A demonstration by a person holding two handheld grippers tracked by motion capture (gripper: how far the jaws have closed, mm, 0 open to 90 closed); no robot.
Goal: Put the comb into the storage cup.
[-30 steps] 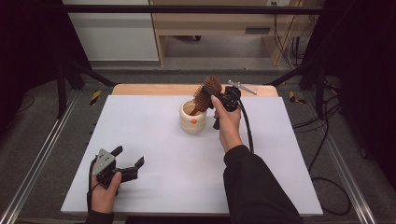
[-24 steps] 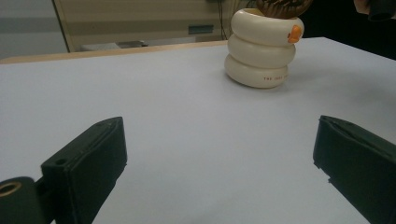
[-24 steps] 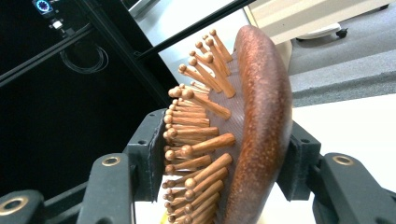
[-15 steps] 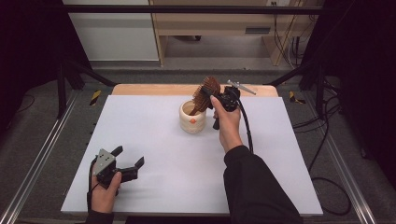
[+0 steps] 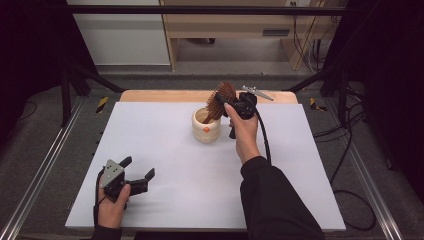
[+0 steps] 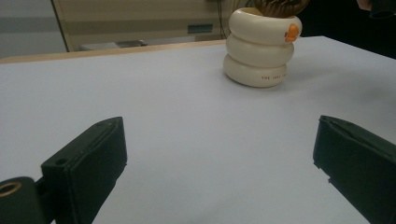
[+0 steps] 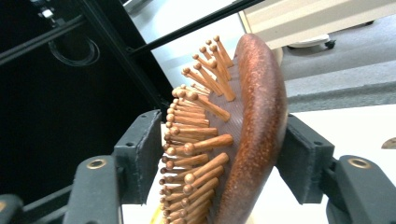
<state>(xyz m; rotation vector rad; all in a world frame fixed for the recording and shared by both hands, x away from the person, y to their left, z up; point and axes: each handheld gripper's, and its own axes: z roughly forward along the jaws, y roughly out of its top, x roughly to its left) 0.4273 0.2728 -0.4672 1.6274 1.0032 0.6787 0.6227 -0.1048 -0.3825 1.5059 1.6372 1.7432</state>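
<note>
Two changes noted: right gripper [image 5: 229, 106] jaws just opened further, bristle-side pad no longer pressed on brown wooden bristle hairbrush [image 5: 220, 98], which is stood in cream ringed ceramic cup [image 5: 206, 129] at far centre; release judged under way. Left gripper [image 5: 131, 175] wide open, empty, near left.

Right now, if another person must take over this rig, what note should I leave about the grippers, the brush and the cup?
Left gripper: open, holds nothing, rests low near the front left of the white table.
Right gripper: its jaws have just been opening; the wooden hairbrush head stands between them. One pad is at the brush's back, the other near the pin tips; I cannot tell if they press.
Cup: cream, ringed, stands upright at the middle back of the table.
Done: the brush handle is down in the cup, head leaning out.
Left: probably open fully and draw the right gripper away without tipping the cup.
</note>
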